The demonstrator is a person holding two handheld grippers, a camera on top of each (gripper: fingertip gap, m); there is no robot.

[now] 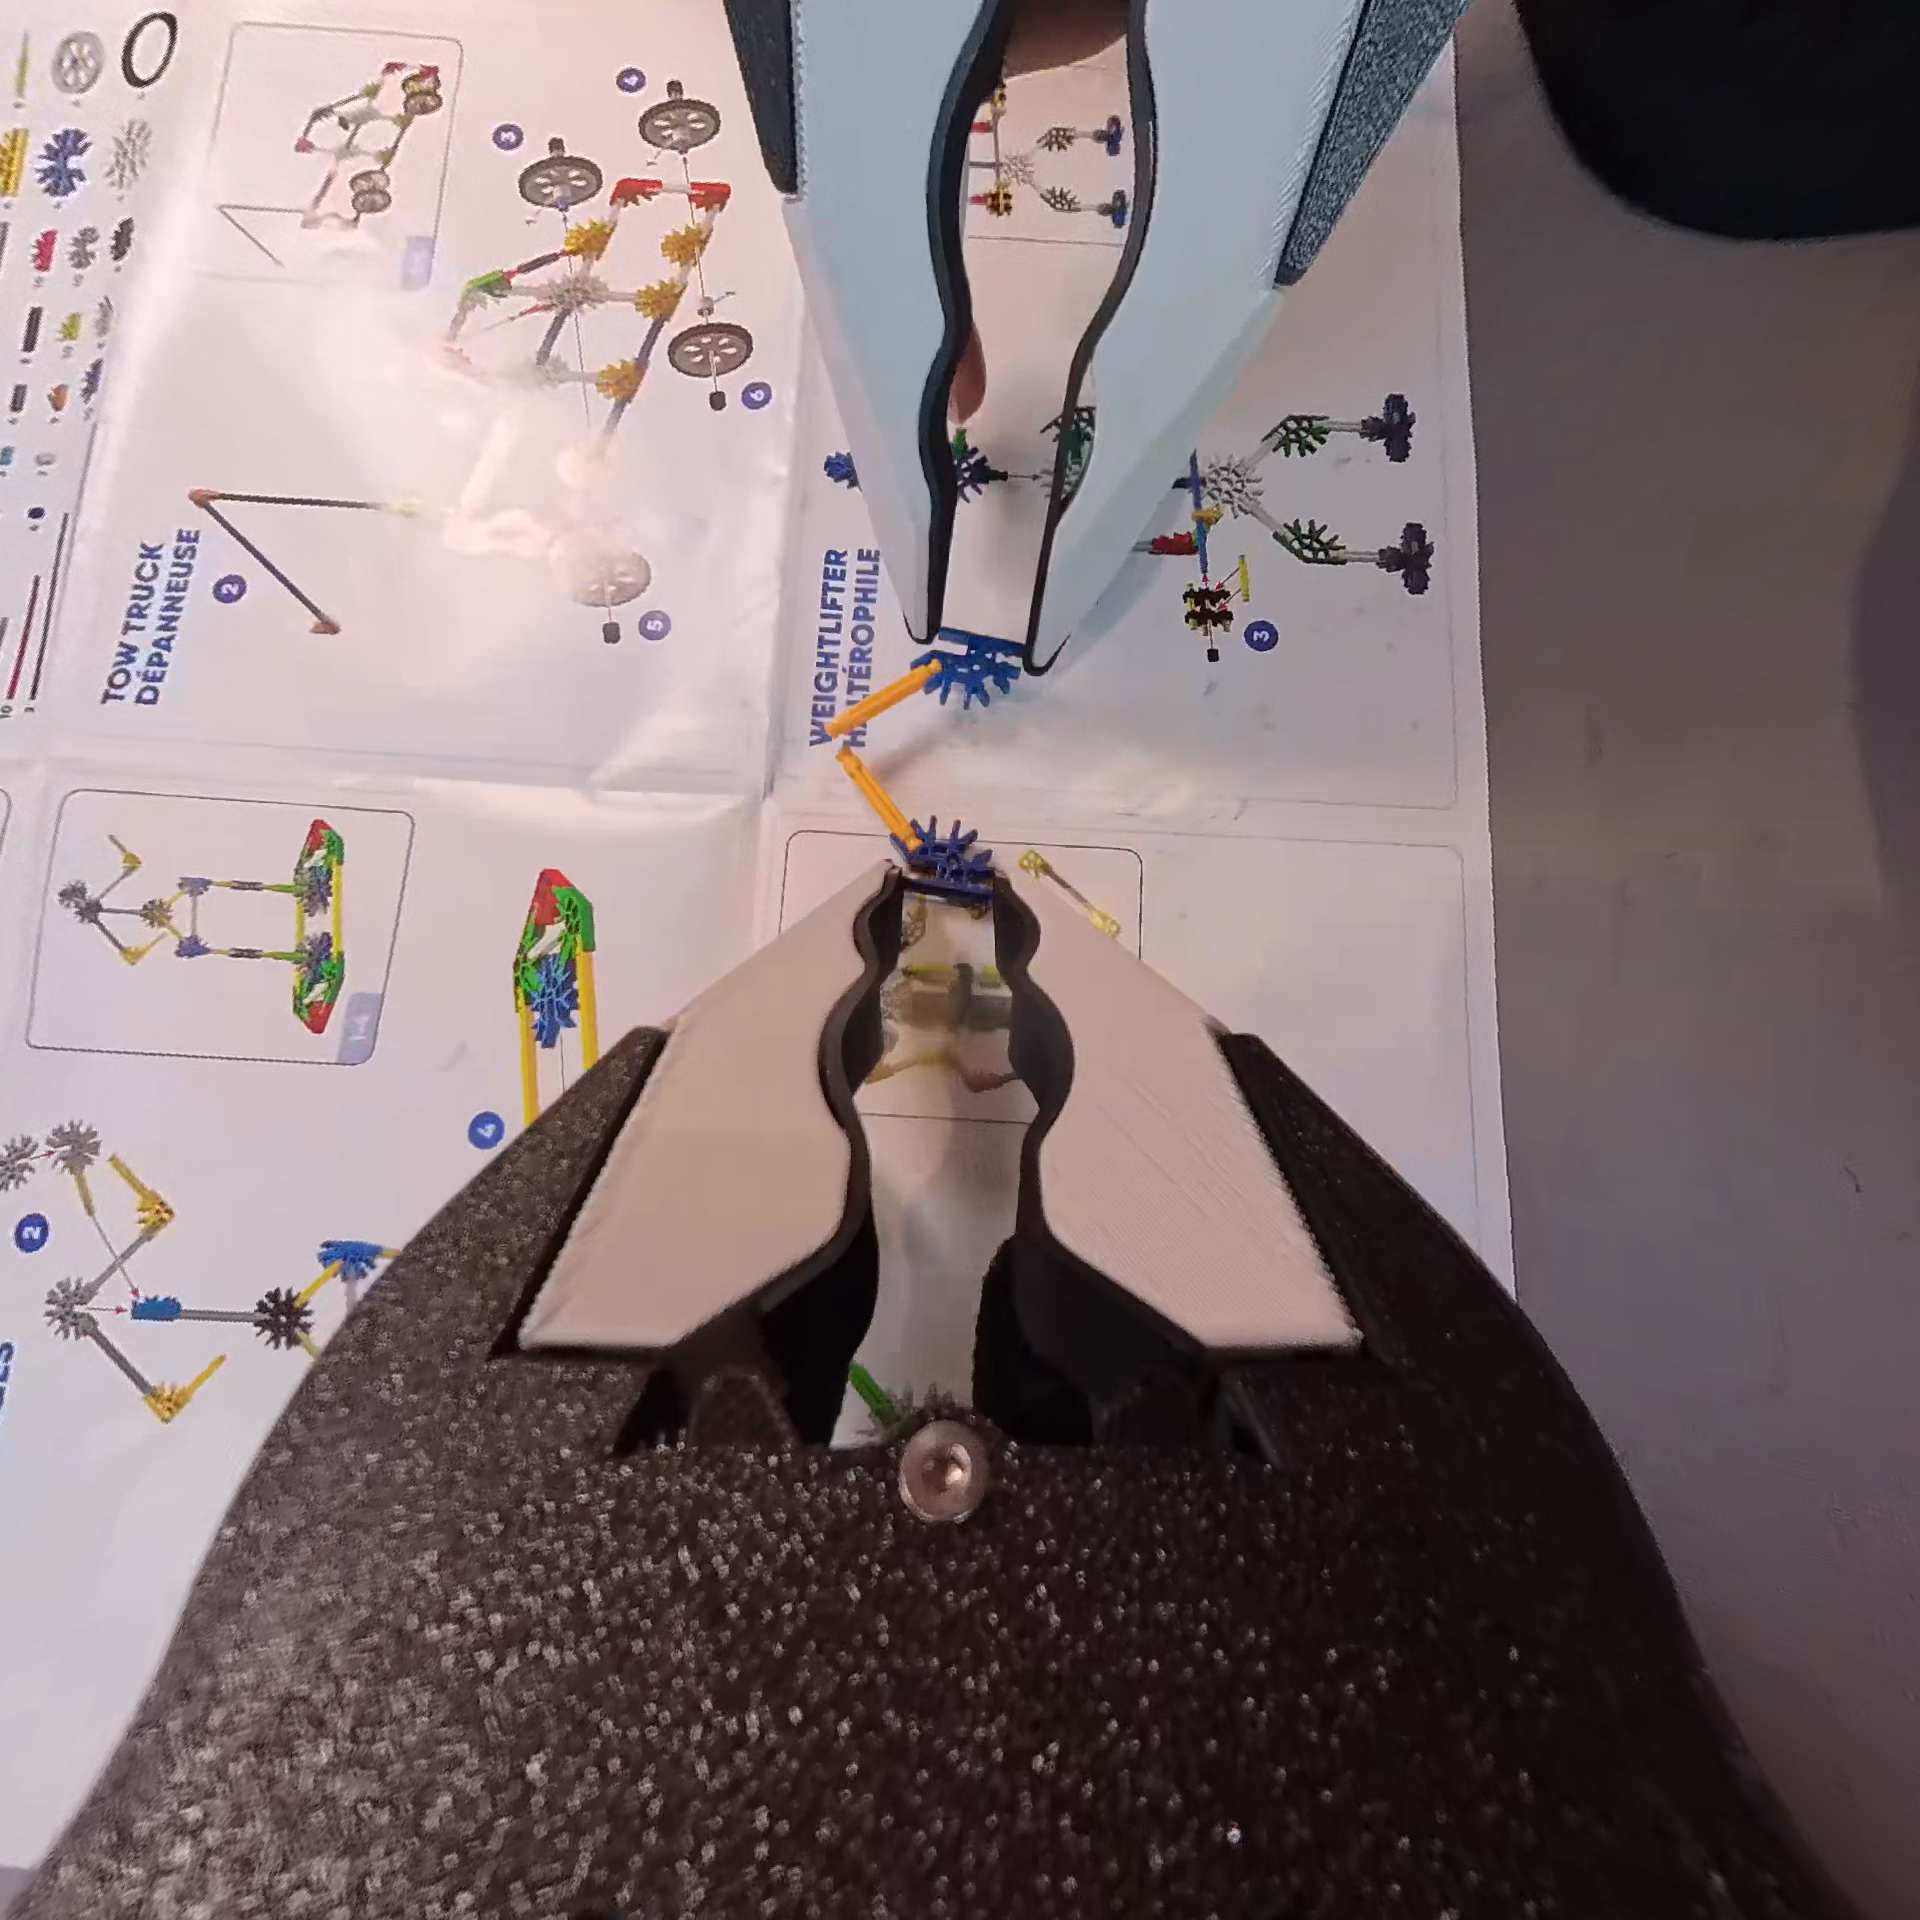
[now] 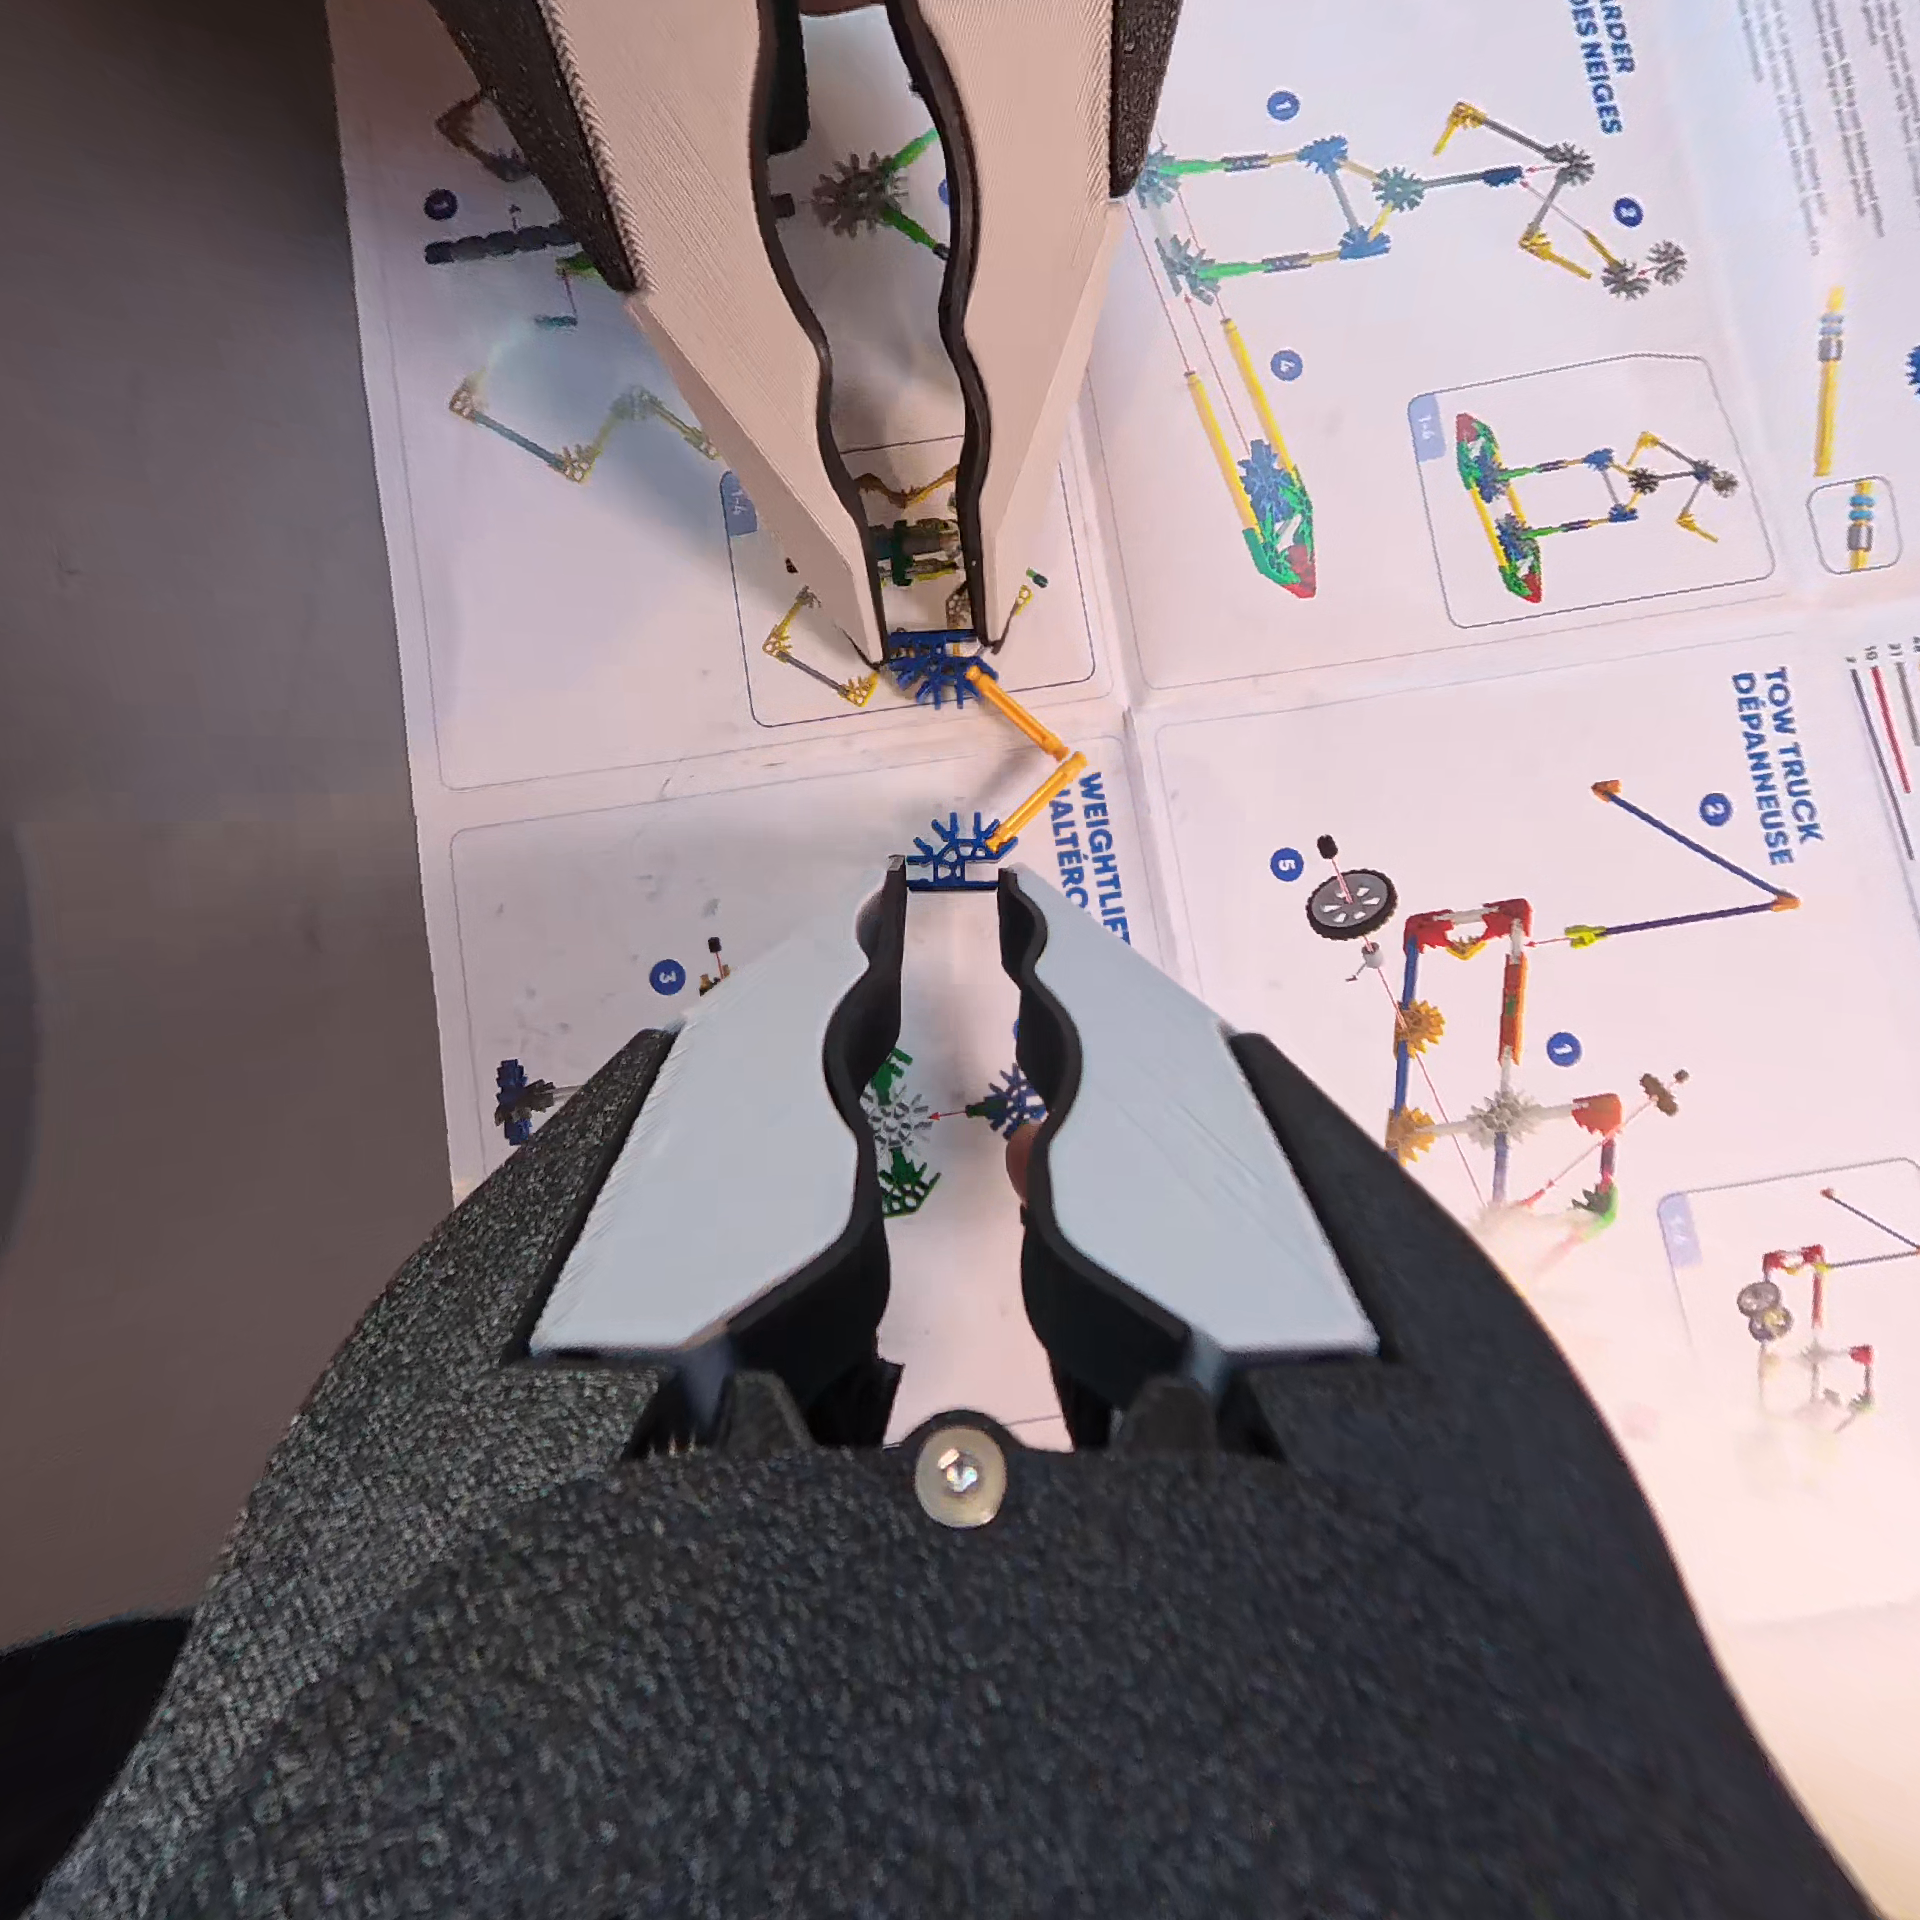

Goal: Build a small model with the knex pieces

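My left gripper [image 1: 948,879], with pale grey fingers, is shut on a blue snowflake-shaped connector [image 1: 948,850] that has a short yellow rod [image 1: 876,793] plugged into it. My right gripper [image 2: 951,878], with light blue fingers, is shut on a second blue connector [image 2: 954,852] with its own yellow rod [image 2: 1034,805]. The two grippers face each other tip to tip above a printed instruction sheet [image 1: 416,675]. The free ends of the two rods nearly meet at an angle between the grippers. The right gripper [image 1: 977,642] also shows in the left wrist view, and the left gripper [image 2: 932,644] in the right wrist view.
The instruction sheet [image 2: 1455,727] with coloured model drawings covers most of a grey table [image 1: 1714,727]. The sheet's edge runs along bare table [image 2: 208,727]. A dark object [image 1: 1714,104] sits at the far corner in the left wrist view. Tip to tip, the grippers are about 5 centimeters apart.
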